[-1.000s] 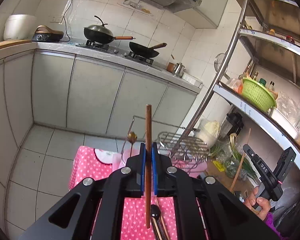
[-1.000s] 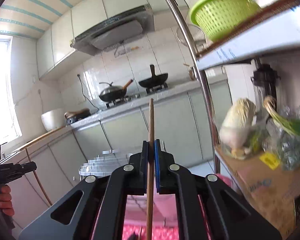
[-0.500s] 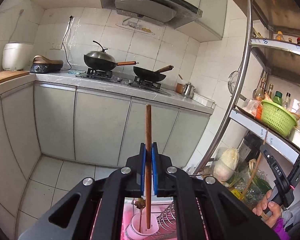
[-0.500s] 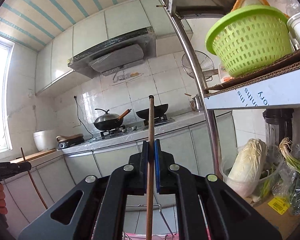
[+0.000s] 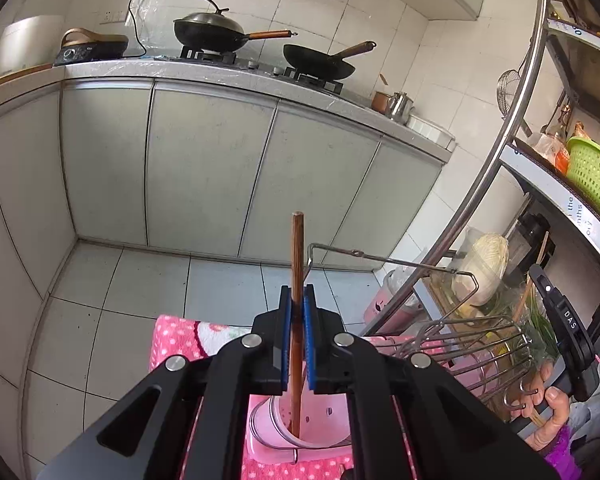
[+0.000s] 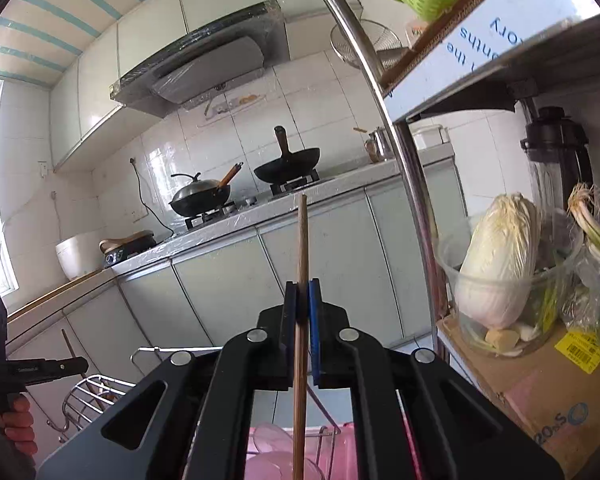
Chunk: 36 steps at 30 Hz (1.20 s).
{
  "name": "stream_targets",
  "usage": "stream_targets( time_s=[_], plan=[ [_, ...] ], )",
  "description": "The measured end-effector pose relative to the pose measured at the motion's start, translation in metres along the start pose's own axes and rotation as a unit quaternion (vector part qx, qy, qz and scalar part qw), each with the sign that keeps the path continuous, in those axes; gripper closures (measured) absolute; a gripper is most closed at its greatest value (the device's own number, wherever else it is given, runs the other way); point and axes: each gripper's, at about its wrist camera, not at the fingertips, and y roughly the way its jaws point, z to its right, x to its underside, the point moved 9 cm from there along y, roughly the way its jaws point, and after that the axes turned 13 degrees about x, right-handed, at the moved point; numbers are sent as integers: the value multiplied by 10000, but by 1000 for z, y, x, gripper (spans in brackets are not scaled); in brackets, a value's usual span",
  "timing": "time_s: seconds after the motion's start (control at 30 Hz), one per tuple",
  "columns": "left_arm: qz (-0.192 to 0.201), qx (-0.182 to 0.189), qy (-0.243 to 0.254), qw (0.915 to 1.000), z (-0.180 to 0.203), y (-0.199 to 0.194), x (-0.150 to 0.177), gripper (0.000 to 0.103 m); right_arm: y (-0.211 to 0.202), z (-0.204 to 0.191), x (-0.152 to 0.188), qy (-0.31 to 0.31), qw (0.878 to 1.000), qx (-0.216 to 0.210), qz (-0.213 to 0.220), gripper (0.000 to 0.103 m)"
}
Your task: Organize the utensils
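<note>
Left wrist view reads "DAS" in white on the black body of the right gripper point(image 5: 568, 320), off to the right of the jaws, with a hand point(image 5: 548, 412) wrapped round its grip. On the shelf edge point(image 5: 572, 208) above it, part of a printed line shows: "the", "nths", "ory". The left gripper point(image 5: 297, 312) has its blue-padded jaws pressed shut on a dark wooden chopstick point(image 5: 296, 264), which stands upright through them. Its lower end dips inside a pink utensil holder point(image 5: 300, 420) directly beneath the jaws, on a pink dotted cloth point(image 5: 176, 340). A wire dish rack point(image 5: 472, 344) sits close on the right of the jaws, its raised handle bar just behind the chopstick's top. Ahead and to the left lies open tiled floor point(image 5: 140, 280) up to the cabinet doors point(image 5: 204, 168).

From the right wrist, the right gripper point(image 6: 302, 320) is likewise clamped shut on a paler wooden chopstick point(image 6: 302, 248), upright, its lower end running down over the pink holder point(image 6: 276, 464) below the jaws; whether it is inside I cannot tell. A steel rack post point(image 6: 416, 200) stands near on the right. The shelf label above shows upside down and is only partly legible. A cardboard box point(image 6: 540, 400) low on the right carries a yellow barcode sticker point(image 6: 580, 350).
</note>
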Motion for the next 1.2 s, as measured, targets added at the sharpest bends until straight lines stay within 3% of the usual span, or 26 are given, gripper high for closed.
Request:
stream_targets(
  time_s=[0.37, 0.5, 0.53, 0.7, 0.93, 1.2],
  plan=[
    [-209, 100, -246, 9994, 0, 7, 14, 94, -3, -6, 37, -127, 9964, -196, -810, 95],
    [-169, 150, -407, 9989, -1, 0, 13, 74, 1, -4, 38, -29, 9933, -235, -1132, 60],
    [-139, 167, -392, 9990, 1, -3, 11, 71, -1, -3, 35, -5, 9932, -258, -1136, 58],
    [31, 100, -214, 9997, 6, -20, 2, 67, -16, 1, 25, -64, 9940, -206, -1069, 57],
    [136, 105, -395, 9991, 5, -52, 13, 67, -57, 17, 34, -90, 9933, -78, -1148, 57],
    [-254, 259, -546, 9979, 9, -76, 78, 67, -100, 35, 107, -172, 9791, -75, -2026, 57]
  ],
)
